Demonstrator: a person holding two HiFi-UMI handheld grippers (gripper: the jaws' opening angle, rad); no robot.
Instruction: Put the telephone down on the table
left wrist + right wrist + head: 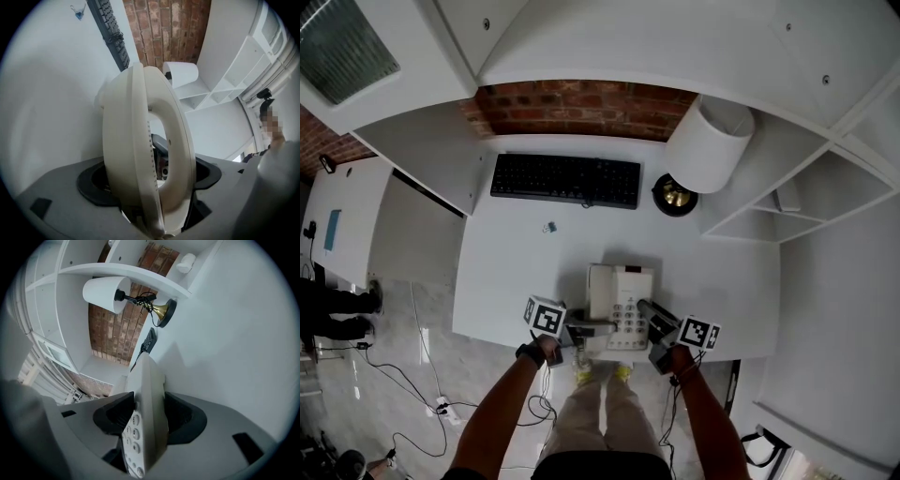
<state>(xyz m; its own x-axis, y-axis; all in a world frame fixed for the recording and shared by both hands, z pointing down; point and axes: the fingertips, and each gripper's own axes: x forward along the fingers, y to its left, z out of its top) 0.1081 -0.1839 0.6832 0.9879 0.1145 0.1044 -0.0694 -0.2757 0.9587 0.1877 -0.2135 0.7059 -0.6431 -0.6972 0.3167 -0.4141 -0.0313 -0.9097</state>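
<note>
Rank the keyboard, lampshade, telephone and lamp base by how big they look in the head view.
1. keyboard, the longest by far.
2. lampshade and telephone look alike. The shade stands nearer the camera, so I leave them unranked.
3. lamp base, the smallest.

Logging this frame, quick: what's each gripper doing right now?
Left gripper: closed on the telephone, handset side.
Right gripper: closed on the telephone, keypad side.

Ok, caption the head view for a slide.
A white telephone gripped by the left gripper and right gripper at the table edge; keyboard and lamp behind.
</note>
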